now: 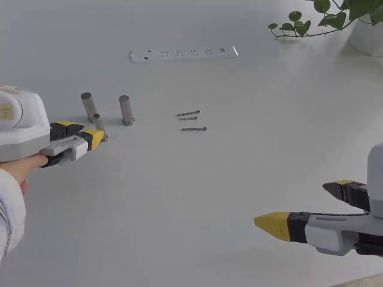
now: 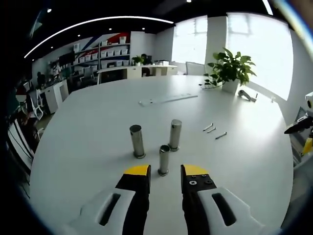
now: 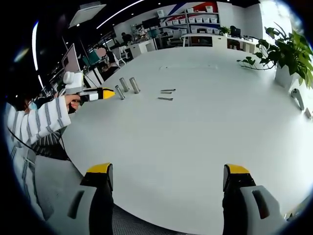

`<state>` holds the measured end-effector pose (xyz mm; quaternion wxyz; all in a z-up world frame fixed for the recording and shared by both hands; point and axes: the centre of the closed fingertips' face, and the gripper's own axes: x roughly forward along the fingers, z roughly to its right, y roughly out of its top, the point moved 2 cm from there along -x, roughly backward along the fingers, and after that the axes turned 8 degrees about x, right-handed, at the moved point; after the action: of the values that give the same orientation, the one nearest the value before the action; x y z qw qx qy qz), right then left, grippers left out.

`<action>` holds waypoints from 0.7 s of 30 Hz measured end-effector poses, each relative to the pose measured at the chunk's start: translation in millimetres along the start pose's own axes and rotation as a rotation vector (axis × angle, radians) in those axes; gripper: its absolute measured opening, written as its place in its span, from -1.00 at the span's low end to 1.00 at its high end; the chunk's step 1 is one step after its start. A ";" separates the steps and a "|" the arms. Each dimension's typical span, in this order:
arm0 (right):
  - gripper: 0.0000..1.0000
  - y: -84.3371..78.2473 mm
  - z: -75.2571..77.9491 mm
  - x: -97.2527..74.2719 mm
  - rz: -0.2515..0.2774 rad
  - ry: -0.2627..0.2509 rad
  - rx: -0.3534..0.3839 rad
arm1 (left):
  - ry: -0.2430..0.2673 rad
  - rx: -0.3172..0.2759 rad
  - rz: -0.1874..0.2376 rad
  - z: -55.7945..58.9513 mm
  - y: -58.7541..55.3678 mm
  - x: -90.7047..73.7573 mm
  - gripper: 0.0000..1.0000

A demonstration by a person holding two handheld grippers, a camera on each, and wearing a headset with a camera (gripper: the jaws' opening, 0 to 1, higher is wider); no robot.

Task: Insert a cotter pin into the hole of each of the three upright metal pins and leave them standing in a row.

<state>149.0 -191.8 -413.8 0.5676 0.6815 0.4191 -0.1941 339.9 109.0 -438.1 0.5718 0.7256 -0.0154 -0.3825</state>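
Observation:
Three upright metal pins stand close together at the left: a far-left pin (image 1: 88, 106), a taller right pin (image 1: 125, 110) and a short near pin (image 1: 99, 127). My left gripper (image 1: 85, 131) is open. Its yellow tips flank the base of the short pin (image 2: 164, 159) without closing on it, seen up close in the left gripper (image 2: 165, 171) view. Three cotter pins (image 1: 190, 119) lie flat to the right of the metal pins (image 3: 126, 87). My right gripper (image 1: 305, 206) hovers low at the near right, jaws wide open and empty, right gripper (image 3: 167, 171) far from the parts.
A white power strip (image 1: 184, 54) lies at the back of the white table (image 1: 239, 161). A potted plant (image 1: 335, 15) stands at the far right corner. Office desks and shelves (image 2: 102, 56) sit beyond the table.

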 end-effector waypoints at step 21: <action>0.83 -6.9 8.6 2.5 -0.026 -0.025 0.005 | 0.003 0.015 -0.019 -0.3 3.3 25.4 -0.88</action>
<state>146.8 -199.0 -422.3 0.5683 0.6750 0.4204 -0.2113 359.4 96.4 -448.9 0.5625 0.7308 -0.0103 -0.3866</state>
